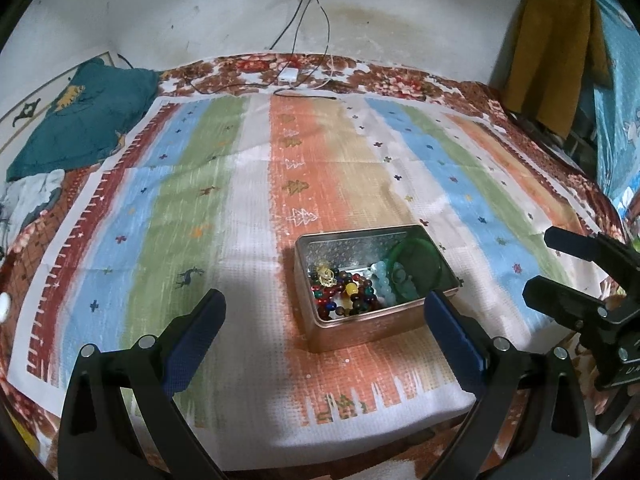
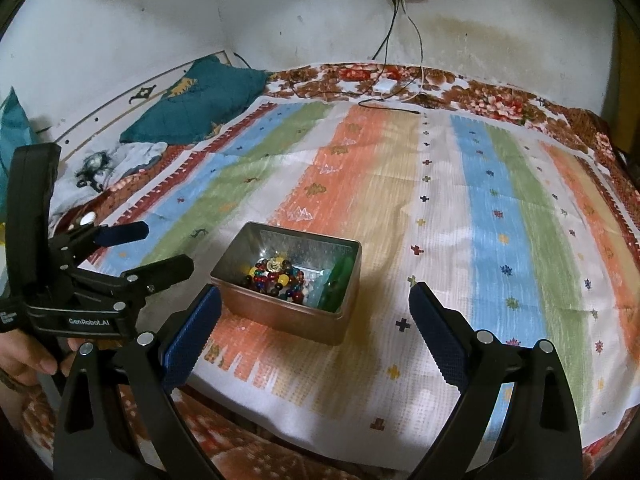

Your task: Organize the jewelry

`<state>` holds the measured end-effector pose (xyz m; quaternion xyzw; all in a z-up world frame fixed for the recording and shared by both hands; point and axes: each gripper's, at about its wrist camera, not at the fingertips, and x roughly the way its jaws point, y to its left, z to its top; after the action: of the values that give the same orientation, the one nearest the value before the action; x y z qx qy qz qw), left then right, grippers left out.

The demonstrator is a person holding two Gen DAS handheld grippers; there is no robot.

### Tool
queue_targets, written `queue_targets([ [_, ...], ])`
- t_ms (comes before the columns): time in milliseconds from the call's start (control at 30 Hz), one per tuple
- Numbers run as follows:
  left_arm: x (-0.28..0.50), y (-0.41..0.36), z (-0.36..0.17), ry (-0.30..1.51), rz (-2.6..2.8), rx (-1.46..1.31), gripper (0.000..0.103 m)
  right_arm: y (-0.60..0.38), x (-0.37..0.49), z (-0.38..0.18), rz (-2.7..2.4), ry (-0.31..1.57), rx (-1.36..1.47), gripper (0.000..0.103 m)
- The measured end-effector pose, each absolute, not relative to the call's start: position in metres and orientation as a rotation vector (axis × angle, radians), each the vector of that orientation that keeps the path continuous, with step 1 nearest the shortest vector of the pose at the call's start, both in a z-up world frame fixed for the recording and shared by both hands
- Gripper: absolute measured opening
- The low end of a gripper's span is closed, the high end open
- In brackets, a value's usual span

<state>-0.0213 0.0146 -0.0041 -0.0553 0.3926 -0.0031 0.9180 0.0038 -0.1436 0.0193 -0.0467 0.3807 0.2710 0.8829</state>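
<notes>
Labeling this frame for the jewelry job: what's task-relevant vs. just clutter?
Task-relevant:
- metal tin
- multicolored bead bracelets in the tin
- pale blue bead bracelet
- green bangle
- left gripper, open
- right gripper, open

Just lying about:
- striped cloth
- teal pillow
- white charger and cables
- mustard towel

Left gripper (image 1: pixel 324 316) held low with its 2 blue-padded fingers (image 1: pixel 192 336) spread wide, gripping nothing. Right gripper (image 2: pixel 314 312) likewise spread wide, its 2 blue pads (image 2: pixel 436 332) bare. Seen beside each other, black frames level, both pointing forward. Bare fingers of the left hand (image 2: pixel 28 360) wrapped around the left gripper's handle.
</notes>
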Motion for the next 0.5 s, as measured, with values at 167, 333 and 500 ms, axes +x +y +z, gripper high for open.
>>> queue_targets([
  [167,-0.0212,0.0143,-0.0039,0.806,-0.005,-0.113,0.097,-0.1453,0.006,0.0179,0.548,0.803,-0.09,0.095],
  [333,-0.0219,0.0131,-0.0051,0.81,-0.015,-0.098,0.097,-0.1469,0.0073,0.0161,0.534,0.811,-0.083,0.095],
  [500,-0.0239,0.0099,-0.0046,0.809,-0.036,-0.084,0.097,-0.1466,0.007,0.0157,0.533,0.812,-0.084,0.095],
])
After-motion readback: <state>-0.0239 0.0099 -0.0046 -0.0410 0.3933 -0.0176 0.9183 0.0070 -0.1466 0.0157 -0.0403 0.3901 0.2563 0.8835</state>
